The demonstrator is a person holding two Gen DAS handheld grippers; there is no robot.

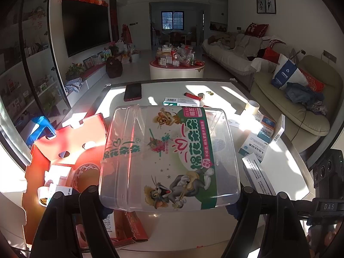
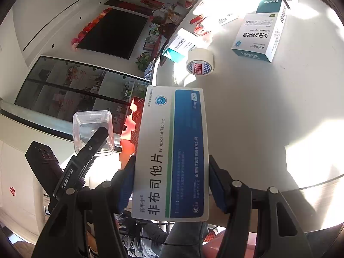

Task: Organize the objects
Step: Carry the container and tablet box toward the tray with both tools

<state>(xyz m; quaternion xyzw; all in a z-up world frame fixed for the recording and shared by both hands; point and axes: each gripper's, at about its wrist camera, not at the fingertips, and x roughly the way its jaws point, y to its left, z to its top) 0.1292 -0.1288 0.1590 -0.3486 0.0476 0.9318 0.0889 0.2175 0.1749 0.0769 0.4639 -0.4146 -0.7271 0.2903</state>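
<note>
Left gripper point(image 1: 169, 204) was clamped on the near edge of a clear plastic tub point(image 1: 169, 157) with a cartoon cotton-swab label, held level above the worktop point(image 1: 286, 157), apparently empty. Beneath and left of it a red carton point(image 1: 71, 142) was seen open, some small boxes and a tape roll already lying inside; the tub was probably held there to be set in or filled.

Right gripper point(image 2: 171, 185) was pinched on the long sides of a white-and-blue Febuxostat tablet box point(image 2: 172, 150), label up, lifted clear of the worktop near its left edge. The box was gripped across its narrow width, likely so it could be lowered flat. In the right wrist view the tub was seen to the left, just beside the box, so a drop into it or into the carton was judged the step in hand.

Left unsorted on the worktop: a tape roll point(image 2: 200, 62), a cefixime capsule box point(image 2: 260, 36), further medicine boxes, a phone point(image 1: 132, 91), a red lighter point(image 1: 192, 96).
</note>
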